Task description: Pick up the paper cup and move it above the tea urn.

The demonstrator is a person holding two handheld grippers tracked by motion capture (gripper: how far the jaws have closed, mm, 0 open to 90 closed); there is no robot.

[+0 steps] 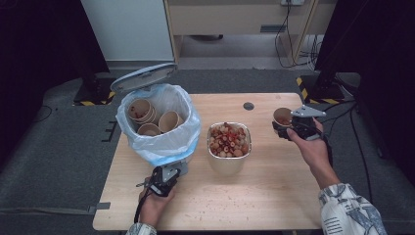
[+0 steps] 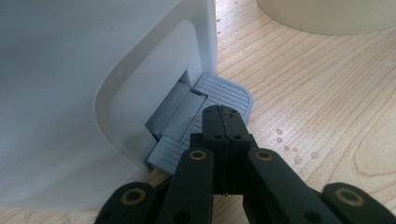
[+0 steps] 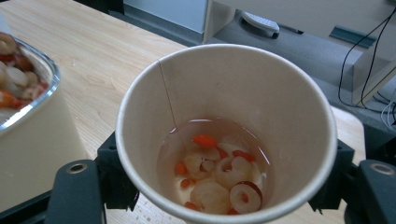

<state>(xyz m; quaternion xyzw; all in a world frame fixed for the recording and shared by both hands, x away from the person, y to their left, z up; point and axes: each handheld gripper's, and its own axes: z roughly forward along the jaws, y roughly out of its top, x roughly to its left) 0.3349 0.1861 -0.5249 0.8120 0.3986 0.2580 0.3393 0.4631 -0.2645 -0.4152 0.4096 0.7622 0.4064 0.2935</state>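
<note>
Cup (image 3: 224, 135): a paper cup with a little liquid and bits of fruit at the bottom, clamped upright between the right gripper's (image 1: 293, 128) jaws, near the table's (image 1: 274, 196) right edge.
Right gripper: narrowed onto the cup's wall, one jaw each side — a firm hold on the cup, rim level.
Left gripper (image 2: 225, 122): jaws fully together with nothing between them, tips pressed down on the grey pedal (image 2: 224, 91) at the foot of the bin (image 1: 159, 125).
Bin: lid (image 1: 143, 76) tipped up and back, white liner open, several used cups (image 1: 147, 115) already inside.
Bowl (image 1: 229, 142): between bin and cup, full of the same fruit mix.
Step in hand, as I judge it: carry the cup across and get rid of it — probably into the bin, maybe emptying it into the bowl first.
Doing it well: keep the cup upright and pass it high over the bowl's rim; keep steady weight on the pedal so the lid stays up; tip or let go only once the cup is well over the opening.
Risk: squeezing harder could buckle the paper wall and slop the liquid.
</note>
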